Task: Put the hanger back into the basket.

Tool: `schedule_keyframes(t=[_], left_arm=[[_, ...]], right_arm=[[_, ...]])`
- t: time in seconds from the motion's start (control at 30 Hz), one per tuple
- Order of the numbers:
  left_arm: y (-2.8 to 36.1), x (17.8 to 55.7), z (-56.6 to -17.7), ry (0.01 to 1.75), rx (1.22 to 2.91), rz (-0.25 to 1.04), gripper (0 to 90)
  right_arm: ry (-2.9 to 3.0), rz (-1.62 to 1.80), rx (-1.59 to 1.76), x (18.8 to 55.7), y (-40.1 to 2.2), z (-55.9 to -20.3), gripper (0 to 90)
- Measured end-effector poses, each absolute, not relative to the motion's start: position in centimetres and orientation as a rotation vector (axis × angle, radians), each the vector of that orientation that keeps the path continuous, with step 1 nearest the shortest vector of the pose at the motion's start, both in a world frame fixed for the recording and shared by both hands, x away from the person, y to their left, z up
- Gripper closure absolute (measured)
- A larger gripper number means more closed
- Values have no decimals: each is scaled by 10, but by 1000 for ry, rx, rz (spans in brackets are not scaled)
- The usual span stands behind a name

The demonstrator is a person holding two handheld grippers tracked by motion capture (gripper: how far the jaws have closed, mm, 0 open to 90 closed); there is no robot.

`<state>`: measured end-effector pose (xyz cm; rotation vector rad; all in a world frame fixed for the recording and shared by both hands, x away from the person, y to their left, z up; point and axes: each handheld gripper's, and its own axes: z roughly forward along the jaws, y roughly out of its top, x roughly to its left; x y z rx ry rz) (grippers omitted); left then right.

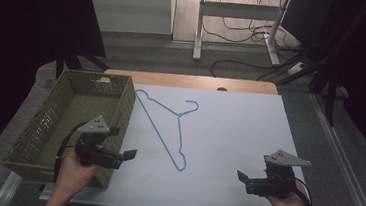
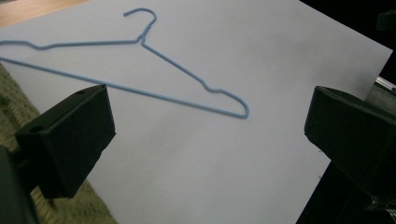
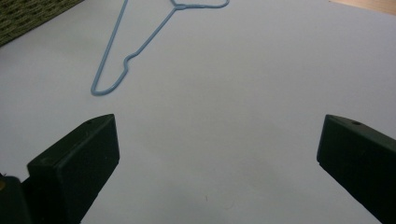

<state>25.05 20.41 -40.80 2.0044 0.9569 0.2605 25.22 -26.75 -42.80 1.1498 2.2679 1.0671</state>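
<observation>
The white tabletop (image 1: pixel 227 152) lay before me, its far edge bare wood; the olive mesh basket (image 1: pixel 49 121) stood at its left edge, nothing inside that I could see; the blue wire hanger (image 1: pixel 176 127) lay flat near the middle, just beside the basket, hook toward the far edge. My left tool (image 1: pixel 130 154) hovered by the basket's near corner, jaws apart and empty; my right tool (image 1: pixel 242 177) hung near the near right corner, likewise apart. I judged nothing yet done; the hanger remained untouched. No writing was legible anywhere.

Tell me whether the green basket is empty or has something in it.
Empty, as far as visible: the green basket shows bare mesh floor and walls; the blue hanger lies outside on the white sheet.
</observation>
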Motion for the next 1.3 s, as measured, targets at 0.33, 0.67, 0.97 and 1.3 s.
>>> schedule_keyframes(t=[0.33, 0.67, 0.97, 1.3], left_arm=[[168, 278, -410, 955, 2081, 241, 1], [120, 319, -424, 972, 2184, 259, 19], [99, 354, -441, 985, 2201, 276, 56], [93, 395, -456, 1003, 2215, 258, 214]], right_arm=[[2255, 1060, 1165, 251, -277, -431, 0], [2241, 1034, 1192, 248, -290, -438, 0], [2248, 1013, 1209, 248, -297, -445, 0], [2256, 1007, 1207, 249, -298, -447, 0]])
